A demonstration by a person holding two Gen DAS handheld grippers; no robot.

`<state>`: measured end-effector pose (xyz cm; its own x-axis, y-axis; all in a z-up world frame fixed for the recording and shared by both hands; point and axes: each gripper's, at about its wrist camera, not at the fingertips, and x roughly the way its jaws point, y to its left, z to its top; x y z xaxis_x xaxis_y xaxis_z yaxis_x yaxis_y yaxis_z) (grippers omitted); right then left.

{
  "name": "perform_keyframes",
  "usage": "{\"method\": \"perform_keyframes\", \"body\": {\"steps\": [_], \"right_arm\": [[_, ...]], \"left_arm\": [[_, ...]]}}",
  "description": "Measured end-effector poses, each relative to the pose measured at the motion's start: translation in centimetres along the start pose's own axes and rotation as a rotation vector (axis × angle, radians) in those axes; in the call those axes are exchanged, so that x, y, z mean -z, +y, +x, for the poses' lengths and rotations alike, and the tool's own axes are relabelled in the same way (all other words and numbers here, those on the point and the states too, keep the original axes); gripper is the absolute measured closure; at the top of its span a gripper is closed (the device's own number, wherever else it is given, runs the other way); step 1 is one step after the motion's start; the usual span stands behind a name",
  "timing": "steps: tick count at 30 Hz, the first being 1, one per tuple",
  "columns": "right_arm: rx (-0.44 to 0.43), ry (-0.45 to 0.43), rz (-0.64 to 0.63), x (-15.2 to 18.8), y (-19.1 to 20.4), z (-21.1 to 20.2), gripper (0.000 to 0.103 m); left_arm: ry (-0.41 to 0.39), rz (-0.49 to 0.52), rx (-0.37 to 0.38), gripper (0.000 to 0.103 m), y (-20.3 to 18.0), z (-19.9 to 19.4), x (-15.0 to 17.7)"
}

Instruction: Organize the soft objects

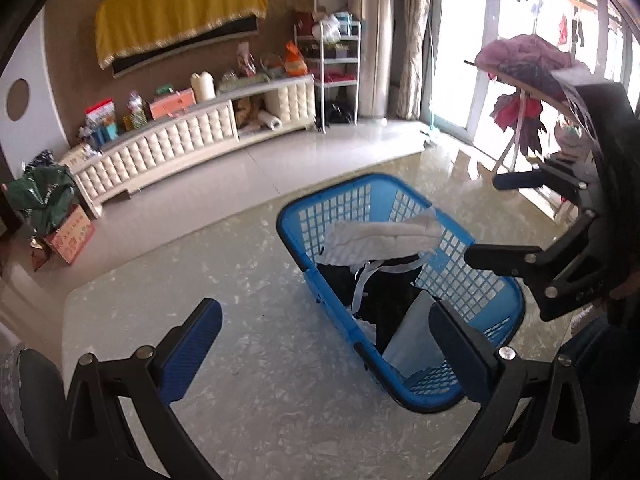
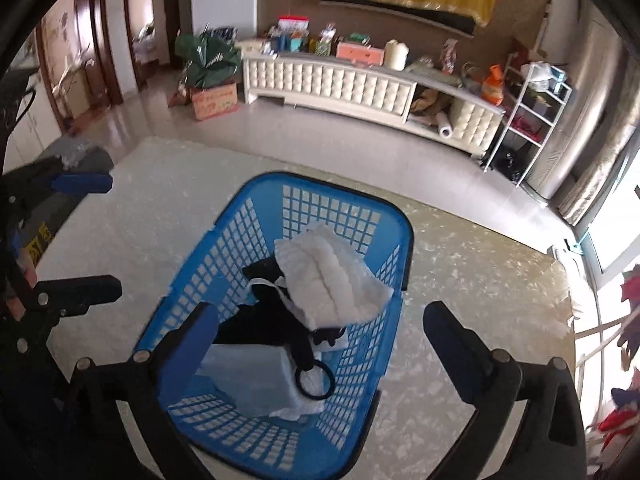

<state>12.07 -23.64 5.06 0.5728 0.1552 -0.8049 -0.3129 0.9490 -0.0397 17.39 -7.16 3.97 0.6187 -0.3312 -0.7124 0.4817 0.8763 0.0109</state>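
- Left wrist view: a pale, marbled counter [image 1: 256,340] with a glossy top fills the near ground; beyond it lie a light tiled floor, a long cream padded cabinet [image 1: 192,140] along the brown far wall under a yellow cloth [image 1: 180,12], a white wire rack [image 1: 336,68] and bright windows at right.
- A blue basket [image 1: 304,220] stands on the counter right of centre, its long axis running from far-left to near-right. In it a white ribbed cloth [image 1: 380,236] lies draped toward the far end over dark cloth, with a pale blue piece [image 1: 412,340] at the near end.
- The left tongs [image 1: 326,344] stand wide apart, empty, above the basket's near-left side. The right tongs [image 1: 486,222] are at right, also spread, nothing between them.
- Right wrist view: the same counter [image 2: 480,280], floor and cabinet [image 2: 340,80]; doorways at far left.
- The basket [image 2: 404,224] runs from near to far, leaning slightly right. The white cloth [image 2: 332,280] lies far-right inside, the pale blue piece [image 2: 248,376] near.
- The right tongs [image 2: 320,344] gape empty over the basket; the left tongs [image 2: 96,236] are at left, apart.
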Motion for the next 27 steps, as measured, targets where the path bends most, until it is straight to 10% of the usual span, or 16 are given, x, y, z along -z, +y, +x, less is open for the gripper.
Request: {"method": "perform_keyframes", "body": {"steps": [16, 27], "right_arm": [[0.048, -0.323, 0.195, 2.7, 6.0, -9.2, 0.000], [0.067, -0.486, 0.177, 3.5, 10.0, -12.8, 0.000]], "left_arm": [[-0.313, -0.210, -0.299, 0.000, 0.5, -13.1, 5.0], [-0.408, -0.234, -0.343, 0.000, -1.4, -18.7, 8.0]]}}
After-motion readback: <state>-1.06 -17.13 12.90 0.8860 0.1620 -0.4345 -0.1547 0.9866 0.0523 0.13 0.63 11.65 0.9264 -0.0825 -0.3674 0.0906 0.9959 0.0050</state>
